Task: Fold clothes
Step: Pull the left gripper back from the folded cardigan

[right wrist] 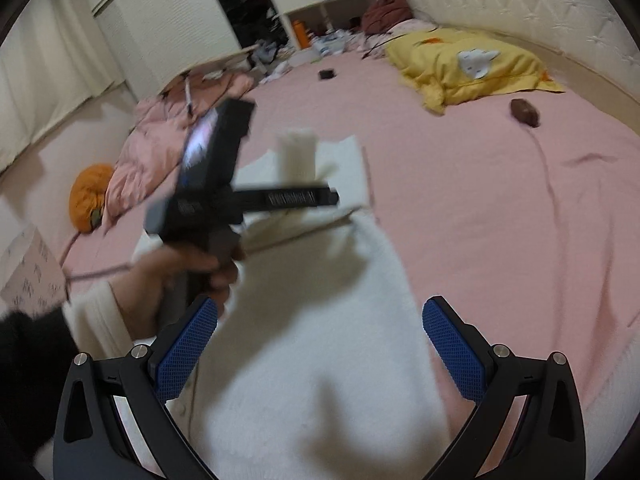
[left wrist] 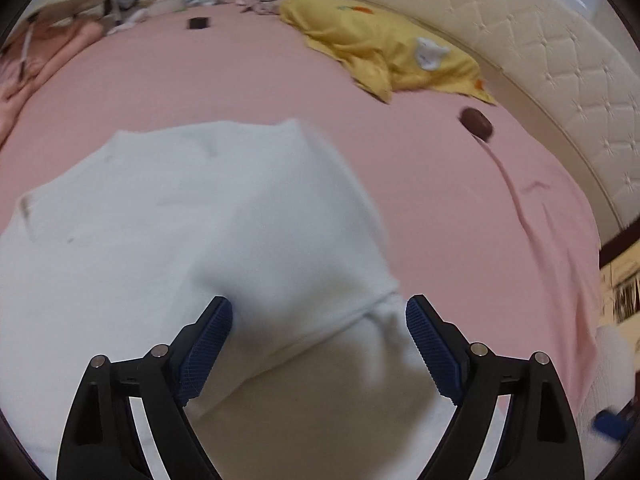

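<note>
1. Left wrist view: we see the left gripper (left wrist: 319, 312) with its fingers spread wide and nothing pinched between them – the blue pads (left wrist: 208, 344) stand clear on either side of the cloth below.
2. Under those fingers lies the white garment (left wrist: 192, 216), spread over the pink bed sheet (left wrist: 240, 72); one layer is folded over another, and the fold's edge runs slantwise between the pads.
3. Farther back on the bed we see a yellow blanket (left wrist: 384, 52) bunched near the quilted white headboard (left wrist: 540, 52), a small brown object (left wrist: 476, 122) just in front of it, and a small dark item (left wrist: 199, 23) well apart near the far edge.
4. At the lower right edge a blurred blue shape shows; we cannot tell what it is.
5. Right wrist view: the right gripper (right wrist: 320, 320) also has its fingers apart and empty, hovering over the near end of the white garment.
6. To the left, a hand (right wrist: 176, 276) in a cream sleeve holds the left gripper's black body, blurred, above the garment's far part.
7. Beyond it a folded white part of the garment stands up – a narrow ribbed piece.
8. A pink quilt (right wrist: 160, 144) hangs off the bed's left side, with an orange cushion (right wrist: 86, 196) on the floor beside it.
</note>
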Demonstrator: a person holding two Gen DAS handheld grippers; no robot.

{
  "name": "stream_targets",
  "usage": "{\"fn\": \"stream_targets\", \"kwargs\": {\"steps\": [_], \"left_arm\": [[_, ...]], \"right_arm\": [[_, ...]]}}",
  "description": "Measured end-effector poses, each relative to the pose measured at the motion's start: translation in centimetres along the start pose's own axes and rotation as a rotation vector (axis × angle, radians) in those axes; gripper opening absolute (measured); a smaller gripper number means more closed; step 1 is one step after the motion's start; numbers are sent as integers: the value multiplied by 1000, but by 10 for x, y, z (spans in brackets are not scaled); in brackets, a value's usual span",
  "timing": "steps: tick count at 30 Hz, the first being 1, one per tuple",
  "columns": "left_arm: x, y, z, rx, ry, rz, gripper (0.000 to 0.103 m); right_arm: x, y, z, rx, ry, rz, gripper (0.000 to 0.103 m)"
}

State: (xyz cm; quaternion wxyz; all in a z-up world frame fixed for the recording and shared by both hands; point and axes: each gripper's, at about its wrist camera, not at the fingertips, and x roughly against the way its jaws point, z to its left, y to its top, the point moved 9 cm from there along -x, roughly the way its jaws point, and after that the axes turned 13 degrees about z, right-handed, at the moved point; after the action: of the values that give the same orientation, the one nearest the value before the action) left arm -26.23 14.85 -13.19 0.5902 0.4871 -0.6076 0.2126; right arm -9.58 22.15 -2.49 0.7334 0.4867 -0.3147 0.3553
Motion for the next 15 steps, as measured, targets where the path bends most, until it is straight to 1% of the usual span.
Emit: {"fn": "stream_targets", "kwargs": {"steps": [2,3,4,5,6,7,8,9,10,11,12,13,14,15], "left_arm": [[0,-1,-3,6,-20,-11,88],[5,-2,-2,25,-42,-35,88],[15,-7,5,63,-77,-64,88],[19,-3,14,89,-102,-75,88],[31,-10,27,139,-140,-93,88],[38,-15,39,177,-160,-105,88],[48,-22,58,221,-172,-121,88],[63,-34,87,278,-160,-144,88],[70,-40,104,305,-143,-156,88],[79,-44,128,341,-110,-173,88],[88,-54,159,388,-31,-181,88],[96,-62,190,424,88,-178,88],[99,-66,205,435,156,-174,88],[102,-72,230,456,257,-152,88]], "right_arm": [[13,9,-6,2,-7,-47,102],[16,13,-8,14,-11,-54,102],[17,17,-10,25,-11,-52,102],[15,23,-16,24,-3,-44,102],[14,28,-20,14,12,-38,102],[13,34,-24,5,34,-36,102],[8,45,-27,-4,84,-29,102],[2,56,-29,-15,133,-13,102],[-5,69,-29,-24,179,4,102],[-16,84,-28,-24,232,33,102],[-26,97,-25,-21,258,49,102],[-37,110,-20,-6,269,58,102],[-53,121,-11,27,263,77,97],[-67,129,-1,61,249,96,84]]}}
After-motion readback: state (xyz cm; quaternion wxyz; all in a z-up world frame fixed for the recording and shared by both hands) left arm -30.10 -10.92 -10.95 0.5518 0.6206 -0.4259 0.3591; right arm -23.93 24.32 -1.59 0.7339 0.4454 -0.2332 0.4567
